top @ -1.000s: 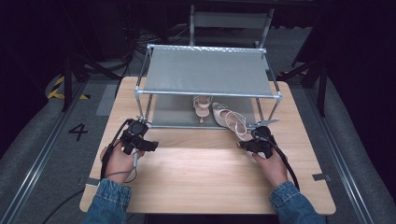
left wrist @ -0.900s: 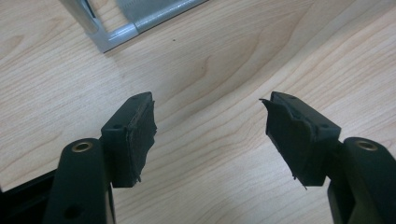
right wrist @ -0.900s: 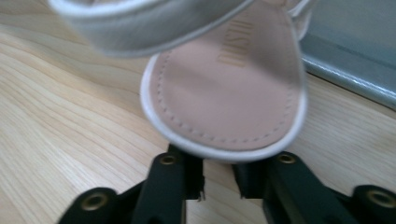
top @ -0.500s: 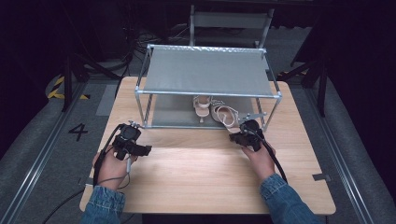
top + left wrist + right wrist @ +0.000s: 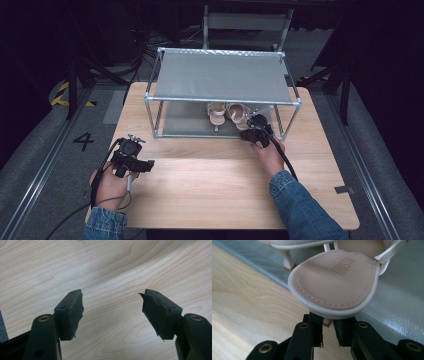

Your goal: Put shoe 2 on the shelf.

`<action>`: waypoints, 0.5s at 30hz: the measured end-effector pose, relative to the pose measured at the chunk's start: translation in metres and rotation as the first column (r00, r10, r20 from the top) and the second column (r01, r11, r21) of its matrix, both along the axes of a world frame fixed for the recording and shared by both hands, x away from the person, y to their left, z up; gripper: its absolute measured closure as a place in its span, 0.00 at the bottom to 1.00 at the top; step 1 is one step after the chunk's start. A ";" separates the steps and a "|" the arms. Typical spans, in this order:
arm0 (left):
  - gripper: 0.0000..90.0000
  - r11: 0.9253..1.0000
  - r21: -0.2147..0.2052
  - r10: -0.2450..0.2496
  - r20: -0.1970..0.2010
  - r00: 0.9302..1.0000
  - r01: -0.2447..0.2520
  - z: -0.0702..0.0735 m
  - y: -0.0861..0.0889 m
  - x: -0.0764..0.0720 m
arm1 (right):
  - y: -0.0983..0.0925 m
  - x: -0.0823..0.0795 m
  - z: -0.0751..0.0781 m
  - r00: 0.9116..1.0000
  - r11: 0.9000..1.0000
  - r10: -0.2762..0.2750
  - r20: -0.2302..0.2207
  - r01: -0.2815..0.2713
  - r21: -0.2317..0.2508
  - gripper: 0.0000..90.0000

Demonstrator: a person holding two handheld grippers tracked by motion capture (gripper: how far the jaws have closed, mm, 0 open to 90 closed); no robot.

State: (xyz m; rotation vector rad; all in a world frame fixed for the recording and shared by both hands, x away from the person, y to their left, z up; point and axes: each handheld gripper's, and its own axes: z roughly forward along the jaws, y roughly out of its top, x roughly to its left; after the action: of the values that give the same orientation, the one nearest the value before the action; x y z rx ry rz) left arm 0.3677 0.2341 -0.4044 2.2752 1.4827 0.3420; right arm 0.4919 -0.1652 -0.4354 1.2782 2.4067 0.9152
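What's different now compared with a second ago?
The right tongs have carried the right sandal from the table in front of the rack into the rack's lower shelf, beside the other sandal. Their jaws have just been closing and pinch its heel. The left tongs drew back slightly, open and empty. The rack stayed put.

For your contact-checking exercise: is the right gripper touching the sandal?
Touching. In the right gripper view the right gripper has its jaws clamped on the heel under the sandal.

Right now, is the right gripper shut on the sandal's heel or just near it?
Shut on it. The right gripper has just been closing; its jaws pinch the tan heel tip under the sandal. The sandal sits at the rack's lower shelf edge.
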 end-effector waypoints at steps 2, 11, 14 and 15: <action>0.37 1.000 0.002 -0.001 0.000 1.000 0.001 -0.001 0.001 0.000 | 0.001 0.004 -0.001 1.000 1.000 -0.023 -0.002 0.023 0.000 0.87; 0.37 1.000 0.010 -0.008 0.000 1.000 0.008 -0.002 -0.001 -0.001 | 0.015 0.016 -0.008 1.000 1.000 -0.011 0.023 0.011 -0.002 0.87; 0.37 1.000 0.009 -0.009 0.001 1.000 0.009 -0.002 -0.001 -0.001 | 0.020 0.020 -0.010 1.000 1.000 0.000 0.030 0.000 0.014 0.87; 0.37 1.000 0.008 -0.010 0.000 1.000 0.010 -0.002 -0.001 -0.001 | 0.022 0.021 -0.011 0.999 1.000 -0.009 0.031 0.009 0.012 0.87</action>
State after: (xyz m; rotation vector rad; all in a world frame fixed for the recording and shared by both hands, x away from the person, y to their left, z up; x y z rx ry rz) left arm 0.3671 0.2336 -0.4064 2.2885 1.4724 0.3455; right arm 0.5131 -0.1434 -0.4462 1.2683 2.3735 0.9408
